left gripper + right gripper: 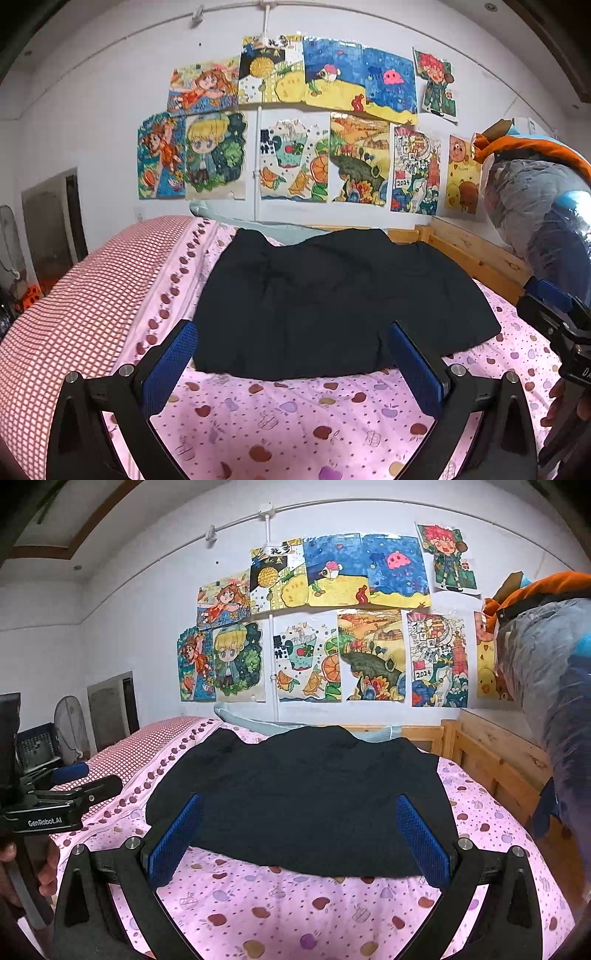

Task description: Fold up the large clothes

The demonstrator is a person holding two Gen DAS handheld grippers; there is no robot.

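Observation:
A large black garment (325,299) lies in a compact folded block on the pink apple-print bed sheet (295,417); it fills the middle of the right wrist view too, as the black garment (306,797). My left gripper (291,350) hovers just short of its near edge, open, blue pads wide apart with nothing between them. My right gripper (299,827) is also open above the near edge, empty. The right gripper's black body (554,325) shows at the right edge of the left wrist view, and the left gripper (85,781) shows at the left of the right wrist view.
A red-checked quilt (74,295) lies along the bed's left side. A wooden bed frame (476,251) runs at the right, with bagged bedding (543,206) piled above it. Children's drawings (295,122) cover the back wall. A fan (68,723) stands at the far left.

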